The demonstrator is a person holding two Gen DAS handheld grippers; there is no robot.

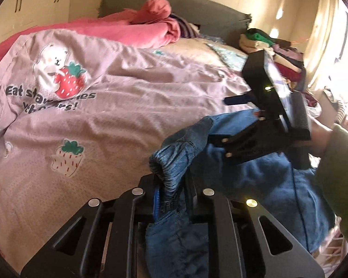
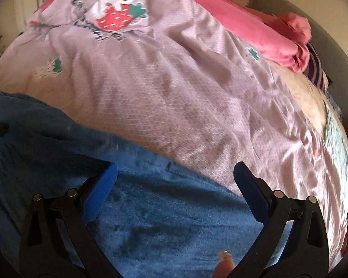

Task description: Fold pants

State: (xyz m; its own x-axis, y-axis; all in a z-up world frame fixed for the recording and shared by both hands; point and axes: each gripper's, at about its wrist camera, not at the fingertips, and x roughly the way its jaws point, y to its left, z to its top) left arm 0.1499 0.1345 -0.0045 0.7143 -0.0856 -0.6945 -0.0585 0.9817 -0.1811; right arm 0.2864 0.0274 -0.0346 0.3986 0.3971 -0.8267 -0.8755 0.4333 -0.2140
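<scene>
Blue denim pants with a fleecy blue lining (image 1: 262, 180) lie at the near edge of the bed. My left gripper (image 1: 172, 192) is shut on a bunched denim edge (image 1: 174, 162) of the pants and holds it up. My right gripper (image 2: 175, 178) is open, its blue pads (image 2: 104, 192) spread wide just above the fleecy side of the pants (image 2: 162, 220). In the left wrist view the right gripper (image 1: 237, 106) sits at the right, over the pants. Nothing is between its fingers.
The bed carries a lilac quilt with a bear and strawberry print (image 1: 99, 115) and a pink blanket (image 1: 136, 32) at the back. A stack of folded clothes (image 1: 276, 51) sits at the far right by the grey headboard (image 1: 197, 7). A person's fingertip (image 2: 223, 266) shows by the right gripper.
</scene>
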